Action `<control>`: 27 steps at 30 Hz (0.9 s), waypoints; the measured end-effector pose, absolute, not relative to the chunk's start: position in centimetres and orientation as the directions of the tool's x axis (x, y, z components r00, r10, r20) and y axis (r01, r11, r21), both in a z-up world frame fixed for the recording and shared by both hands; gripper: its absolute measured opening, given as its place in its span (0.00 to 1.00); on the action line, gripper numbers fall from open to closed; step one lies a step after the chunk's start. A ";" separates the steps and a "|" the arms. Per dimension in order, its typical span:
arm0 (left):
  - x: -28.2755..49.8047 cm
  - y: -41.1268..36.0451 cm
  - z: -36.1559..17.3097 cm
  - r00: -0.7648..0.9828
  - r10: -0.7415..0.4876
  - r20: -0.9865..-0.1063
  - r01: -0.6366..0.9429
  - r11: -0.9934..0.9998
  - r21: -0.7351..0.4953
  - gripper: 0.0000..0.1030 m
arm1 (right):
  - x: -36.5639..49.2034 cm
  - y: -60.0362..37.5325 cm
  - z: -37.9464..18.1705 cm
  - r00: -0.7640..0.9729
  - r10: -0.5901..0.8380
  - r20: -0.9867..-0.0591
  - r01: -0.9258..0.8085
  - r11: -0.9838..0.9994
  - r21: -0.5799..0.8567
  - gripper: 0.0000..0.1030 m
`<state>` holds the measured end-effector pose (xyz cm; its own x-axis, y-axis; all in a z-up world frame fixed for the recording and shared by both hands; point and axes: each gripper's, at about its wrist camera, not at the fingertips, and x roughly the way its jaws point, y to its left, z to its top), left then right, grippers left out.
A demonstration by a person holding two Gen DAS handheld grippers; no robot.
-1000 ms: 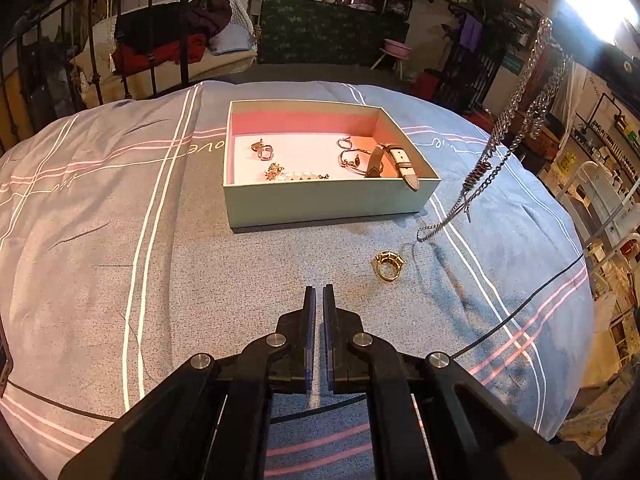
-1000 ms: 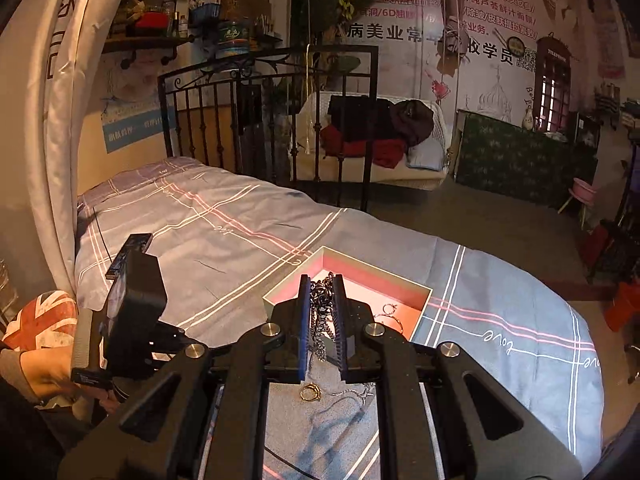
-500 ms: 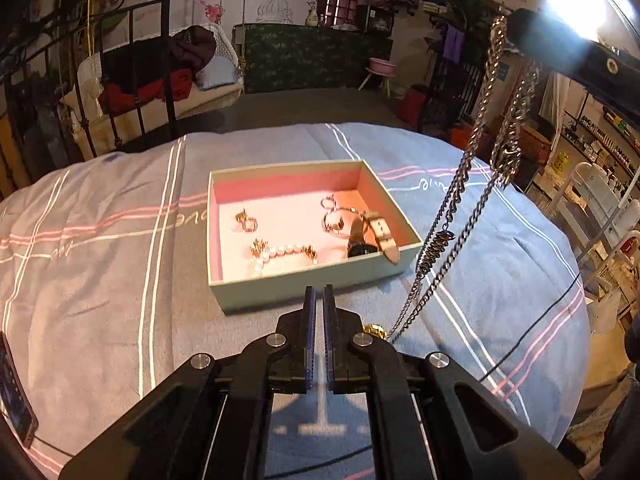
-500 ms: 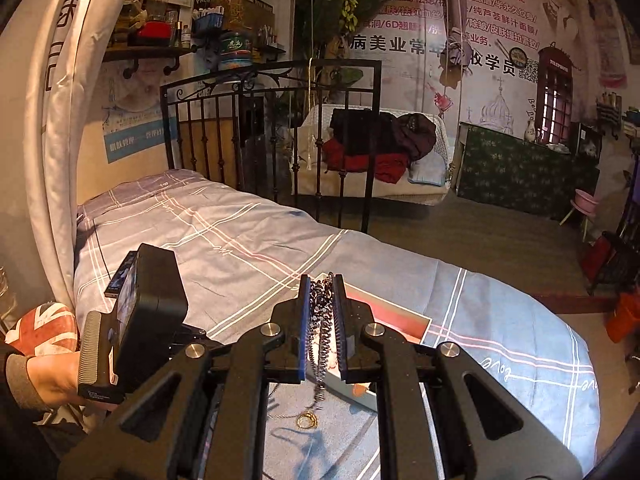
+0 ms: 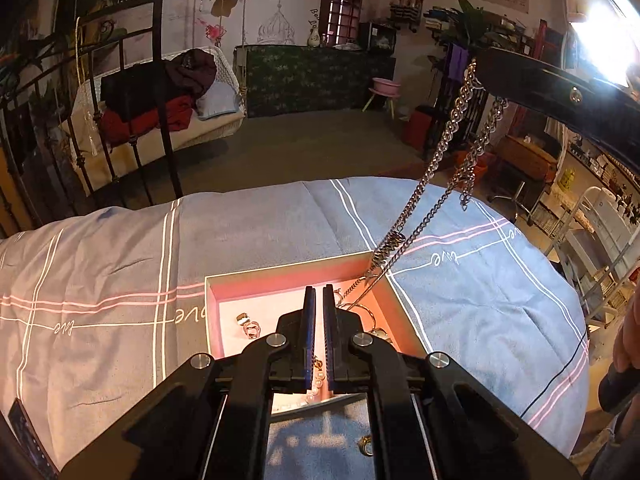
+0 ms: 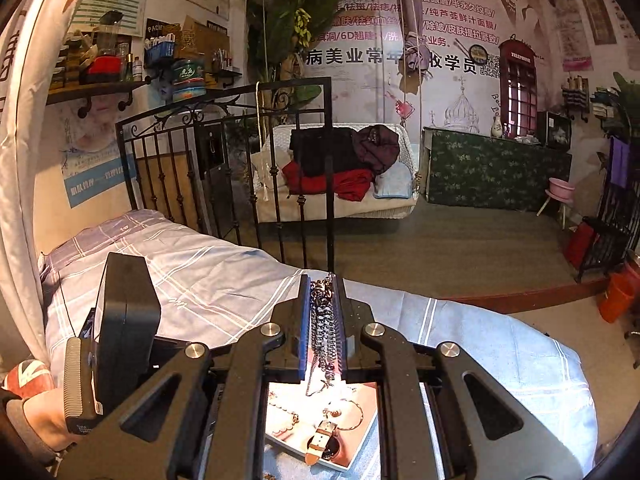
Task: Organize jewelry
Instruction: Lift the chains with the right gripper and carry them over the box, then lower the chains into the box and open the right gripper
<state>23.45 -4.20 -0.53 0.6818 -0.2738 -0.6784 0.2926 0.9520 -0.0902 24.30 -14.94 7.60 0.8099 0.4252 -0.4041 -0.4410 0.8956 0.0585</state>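
My right gripper (image 6: 323,280) is shut on a silver chain necklace (image 6: 323,320). It holds the necklace high above the open pink-lined jewelry box (image 6: 360,440). In the left wrist view the chain (image 5: 436,160) hangs from the right gripper at upper right, and its lower end reaches into the far right corner of the box (image 5: 224,320). My left gripper (image 5: 316,292) is shut and empty, just above the box's near side. The box holds earrings (image 5: 248,326), a pearl piece and a watch (image 6: 320,440). A gold ring (image 5: 366,446) lies on the bed in front of the box.
The box sits on a grey-blue bedsheet (image 5: 100,264) with pink and white stripes. A black iron bed frame (image 6: 224,176) stands behind. A phone (image 5: 24,436) lies at the sheet's left edge. A cable (image 5: 560,372) runs over the right side.
Both grippers have risen and moved forward over the box. The necklace has been carried left, so its lower end now hangs into the box instead of over the sheet.
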 end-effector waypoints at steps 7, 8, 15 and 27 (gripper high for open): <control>24.4 -4.0 -2.0 0.659 -0.252 -0.709 0.269 0.959 -0.091 0.04 | 25.1 -14.1 4.4 0.758 0.432 -0.488 -0.464 0.884 0.061 0.11; 24.6 -3.9 -2.3 0.654 -0.248 -0.715 0.263 0.960 -0.093 0.04 | 25.2 -13.9 3.8 0.747 0.431 -0.505 -0.467 0.882 0.063 0.11; 25.3 -3.5 -3.5 0.630 -0.225 -0.743 0.233 0.968 -0.095 0.04 | 26.3 -12.2 -1.2 0.662 0.407 -0.629 -0.475 0.877 0.068 0.11; 26.0 -3.3 -4.6 0.609 -0.205 -0.766 0.203 0.974 -0.099 0.04 | 27.7 -11.0 -4.0 0.624 0.367 -0.690 -0.467 0.883 0.047 0.11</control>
<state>25.98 -3.30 -4.63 0.6093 -0.2048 -0.7660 0.2026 0.9742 -0.0993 27.70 -10.97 -4.00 0.6236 0.3669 -0.6904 -0.4673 0.8829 0.0471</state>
